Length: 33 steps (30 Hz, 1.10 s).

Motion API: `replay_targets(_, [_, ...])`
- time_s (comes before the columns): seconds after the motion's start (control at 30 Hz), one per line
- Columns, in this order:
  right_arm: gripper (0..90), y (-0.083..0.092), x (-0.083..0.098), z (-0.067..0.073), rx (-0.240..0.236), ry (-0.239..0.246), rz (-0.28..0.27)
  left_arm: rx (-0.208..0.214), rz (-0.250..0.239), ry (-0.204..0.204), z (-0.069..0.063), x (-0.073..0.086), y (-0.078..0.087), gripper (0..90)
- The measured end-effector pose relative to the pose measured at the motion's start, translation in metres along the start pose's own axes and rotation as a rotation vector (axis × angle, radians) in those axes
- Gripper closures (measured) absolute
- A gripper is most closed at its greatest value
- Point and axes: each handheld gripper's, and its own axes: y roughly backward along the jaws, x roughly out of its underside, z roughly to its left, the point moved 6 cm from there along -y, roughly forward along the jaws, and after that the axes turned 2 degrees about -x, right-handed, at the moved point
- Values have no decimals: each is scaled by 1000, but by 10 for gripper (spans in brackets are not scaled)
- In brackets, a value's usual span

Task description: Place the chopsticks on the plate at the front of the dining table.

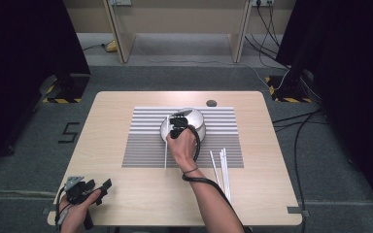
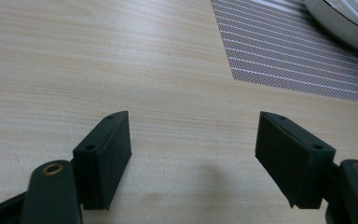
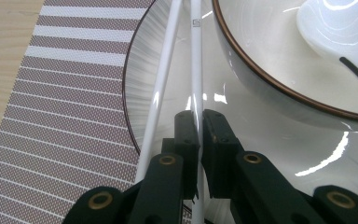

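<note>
**Chopstick pinched over the plate**

Your right gripper (image 3: 199, 135) is clamped on one white chopstick (image 3: 196, 56) — its long axis runs straight ahead across the plate (image 3: 168, 93) rim, beside the bowl (image 3: 270, 60). A second chopstick (image 3: 161, 79) lies alongside. Your left gripper (image 2: 193, 154) rests spread — well apart.

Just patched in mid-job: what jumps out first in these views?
The right gripper is shut on a white chopstick over the plate mid-table, a second chopstick lying just beside it on the plate's rim. A brown-rimmed bowl sits on that plate, atop the striped placemat. The left gripper rests open at the near left corner; more chopsticks lie right of the plate.
</note>
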Motion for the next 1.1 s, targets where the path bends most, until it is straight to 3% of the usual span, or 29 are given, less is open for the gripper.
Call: replay_targets(1.1, [854, -9, -7, 0, 6, -27, -14, -1, 0, -2, 0, 0, 0, 258])
